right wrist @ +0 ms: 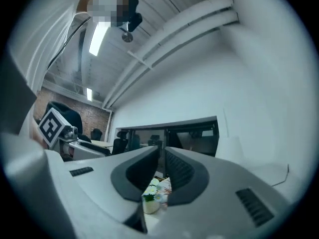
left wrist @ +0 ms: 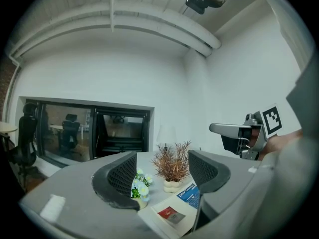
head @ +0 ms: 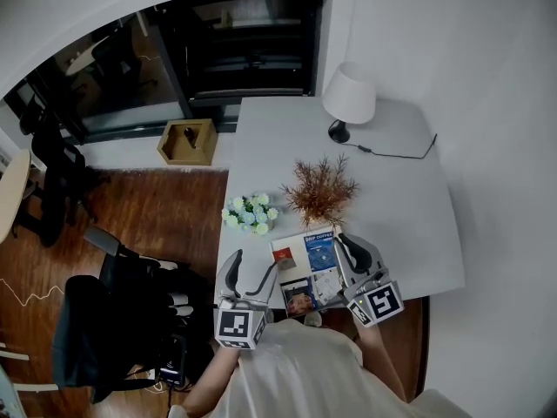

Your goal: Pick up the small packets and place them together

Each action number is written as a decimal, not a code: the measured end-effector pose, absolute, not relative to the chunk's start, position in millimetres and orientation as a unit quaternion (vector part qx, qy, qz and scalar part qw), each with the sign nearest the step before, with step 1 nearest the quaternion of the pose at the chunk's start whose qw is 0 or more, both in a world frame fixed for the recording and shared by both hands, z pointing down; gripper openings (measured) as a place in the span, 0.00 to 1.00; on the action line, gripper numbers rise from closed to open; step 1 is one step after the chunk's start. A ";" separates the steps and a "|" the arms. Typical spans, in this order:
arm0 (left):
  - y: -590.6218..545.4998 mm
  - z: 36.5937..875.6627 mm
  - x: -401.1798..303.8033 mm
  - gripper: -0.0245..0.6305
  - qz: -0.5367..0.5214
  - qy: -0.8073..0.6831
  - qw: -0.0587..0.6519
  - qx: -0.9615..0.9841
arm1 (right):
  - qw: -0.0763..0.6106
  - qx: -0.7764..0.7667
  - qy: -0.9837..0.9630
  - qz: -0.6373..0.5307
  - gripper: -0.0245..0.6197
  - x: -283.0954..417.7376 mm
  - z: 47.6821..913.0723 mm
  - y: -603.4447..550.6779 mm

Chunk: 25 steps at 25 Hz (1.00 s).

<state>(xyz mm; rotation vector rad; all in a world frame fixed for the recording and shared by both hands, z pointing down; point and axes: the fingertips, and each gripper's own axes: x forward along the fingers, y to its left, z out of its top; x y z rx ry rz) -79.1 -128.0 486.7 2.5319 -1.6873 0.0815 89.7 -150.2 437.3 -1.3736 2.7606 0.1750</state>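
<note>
Several small packets lie close together at the near edge of the white table (head: 409, 207): a red one (head: 284, 256) on a white card, a blue one (head: 320, 252), a pale one (head: 327, 283) and a dark printed one (head: 299, 300). My left gripper (head: 254, 264) hovers just left of them, open and holding nothing. In the left gripper view the red packet (left wrist: 170, 215) and the blue packet (left wrist: 192, 195) show below the left gripper (left wrist: 162, 171). My right gripper (head: 345, 240) is raised at the packets' right side, shut and holding nothing; in the right gripper view the right gripper (right wrist: 162, 166) points roughly level.
A pot of pale flowers (head: 250, 213) and a dried brown plant (head: 320, 190) stand just behind the packets. A white lamp (head: 349, 98) with its cable sits at the far end. A black office chair (head: 122, 320) stands on the floor to the left, near a wooden box (head: 188, 142).
</note>
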 end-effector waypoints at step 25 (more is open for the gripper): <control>-117.5 482.7 -77.7 0.51 0.019 -0.543 0.042 0.839 | 0.120 -0.398 0.907 0.063 0.08 82.8 417.2 -121.0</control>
